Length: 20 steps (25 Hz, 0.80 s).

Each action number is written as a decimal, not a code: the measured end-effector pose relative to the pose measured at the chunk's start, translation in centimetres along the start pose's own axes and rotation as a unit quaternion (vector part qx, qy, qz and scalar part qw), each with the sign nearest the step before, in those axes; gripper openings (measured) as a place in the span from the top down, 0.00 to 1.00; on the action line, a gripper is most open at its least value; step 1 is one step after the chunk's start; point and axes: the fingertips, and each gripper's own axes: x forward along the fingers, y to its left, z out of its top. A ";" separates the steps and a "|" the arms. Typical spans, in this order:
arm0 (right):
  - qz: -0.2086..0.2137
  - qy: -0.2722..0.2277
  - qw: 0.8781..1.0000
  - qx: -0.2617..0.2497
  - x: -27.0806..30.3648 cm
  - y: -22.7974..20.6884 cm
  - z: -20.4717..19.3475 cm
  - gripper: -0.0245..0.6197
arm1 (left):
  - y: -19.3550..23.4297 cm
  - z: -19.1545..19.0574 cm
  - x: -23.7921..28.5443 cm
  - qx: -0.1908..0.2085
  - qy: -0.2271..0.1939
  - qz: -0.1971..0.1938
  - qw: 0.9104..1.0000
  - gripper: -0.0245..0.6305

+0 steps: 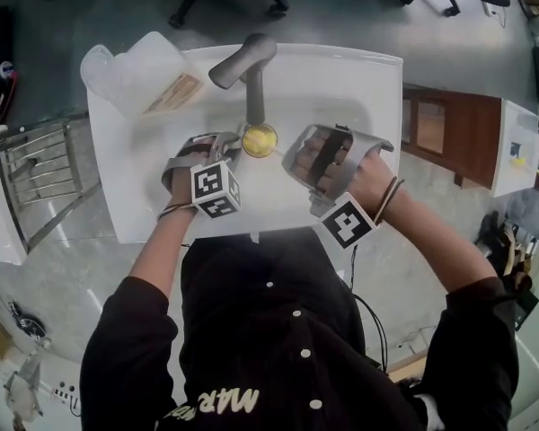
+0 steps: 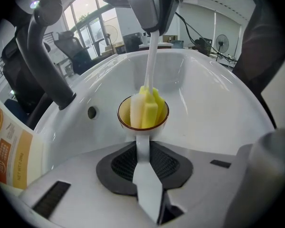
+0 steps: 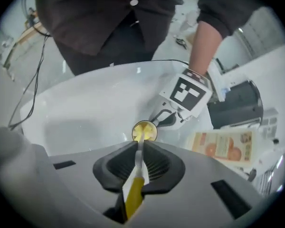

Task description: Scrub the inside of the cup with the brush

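A white sink [image 1: 341, 88] with a grey faucet [image 1: 250, 70] fills the middle of the head view. The cup [image 1: 259, 139], yellow inside, hangs over the basin just below the faucet's spout.

The left gripper [image 1: 232, 147] comes in from the lower left, and its fingers are closed on the cup's white handle, as the left gripper view shows [image 2: 143, 163].

The brush [image 2: 149, 106] stands with its yellow sponge head inside the cup [image 2: 125, 119]. Its white stem rises to the right gripper [image 2: 152, 30] at the top of that frame.

In the right gripper view the fingers [image 3: 137, 163] are clamped on the brush's white and yellow handle [image 3: 133, 189], above the cup [image 3: 151, 136].

An orange-printed pack [image 1: 172, 92] lies at the sink's upper left corner.
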 end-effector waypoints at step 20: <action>0.050 -0.082 0.725 0.682 2.8 -0.3 -2.6 0.88 | -0.1 0.1 0.0 -0.002 0.010 0.008 1.000 0.83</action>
